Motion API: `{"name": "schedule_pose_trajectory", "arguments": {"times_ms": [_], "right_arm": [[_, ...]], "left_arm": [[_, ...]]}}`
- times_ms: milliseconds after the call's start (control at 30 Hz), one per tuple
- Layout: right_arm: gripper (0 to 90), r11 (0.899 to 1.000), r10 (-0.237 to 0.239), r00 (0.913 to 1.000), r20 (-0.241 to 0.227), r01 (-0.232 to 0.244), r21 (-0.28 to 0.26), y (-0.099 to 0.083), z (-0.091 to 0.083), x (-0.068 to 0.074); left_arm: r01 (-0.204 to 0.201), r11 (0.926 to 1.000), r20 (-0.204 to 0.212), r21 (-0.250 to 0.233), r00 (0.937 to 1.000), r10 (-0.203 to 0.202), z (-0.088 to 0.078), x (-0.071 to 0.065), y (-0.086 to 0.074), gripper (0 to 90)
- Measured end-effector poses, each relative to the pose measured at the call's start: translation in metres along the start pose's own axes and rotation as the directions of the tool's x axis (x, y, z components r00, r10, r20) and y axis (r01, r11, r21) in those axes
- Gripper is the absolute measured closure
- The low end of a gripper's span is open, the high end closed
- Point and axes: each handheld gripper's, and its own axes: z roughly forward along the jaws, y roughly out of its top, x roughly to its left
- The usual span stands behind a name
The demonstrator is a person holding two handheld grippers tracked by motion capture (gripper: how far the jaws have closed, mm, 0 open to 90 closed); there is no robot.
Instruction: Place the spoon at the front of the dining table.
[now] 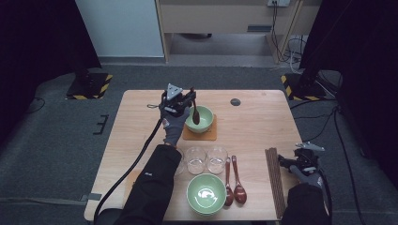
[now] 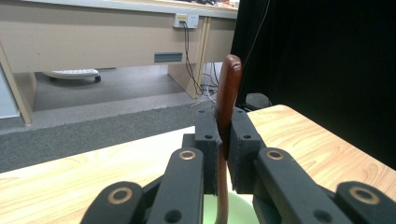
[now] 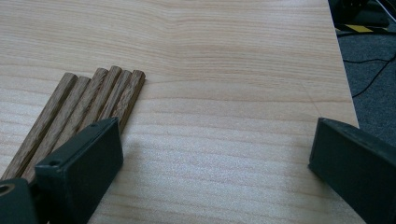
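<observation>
I have the left gripper (image 1: pixel 191 96) clamped on a wooden spoon (image 1: pixel 195 114), its jaws pinching the handle near the top end; in the left gripper view the handle (image 2: pixel 227 100) stands nearly upright between the pads. The spoon's head hangs inside the far bowl (image 1: pixel 199 118), which sits on a coaster (image 1: pixel 201 133). I take that bowl as my landmark. By my reading, the step in hand is setting a spoon into this bowl as part of laying places.

The next move, as I judge it, calls for lowering until the head rests on the bowl's bottom, leaning the handle onto the rim, then opening the jaws and drawing back without dragging the spoon out again.

The right gripper (image 1: pixel 292 161) waits well to the right of the bowl and nearer me, jaws spread wide with nothing between them, just beside a row of chopsticks (image 1: pixel 274 178); in the right gripper view their ends (image 3: pixel 105 86) lie by its left jaw. Nearer me than the bowl stand three glasses (image 1: pixel 195 159), a second bowl (image 1: pixel 206 193) and two more spoons (image 1: pixel 234 183).

There is a small white mark on the left sleeve (image 1: pixel 148 174), too small for me to read. I see no other writing on the worktop (image 1: pixel 253 122).
</observation>
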Motion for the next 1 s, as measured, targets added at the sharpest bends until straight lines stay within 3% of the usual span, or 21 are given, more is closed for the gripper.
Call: {"name": "schedule_pose_trajectory", "arguments": {"times_ms": [1000], "right_arm": [[2.6,1.000,0.000,1.0000,0.000,0.000,0.000,0.000,0.000,0.000]], "left_arm": [[-0.042,0.9952,-0.010,0.089,0.9990,0.043,0.011,0.001,-0.016,83.5]]}}
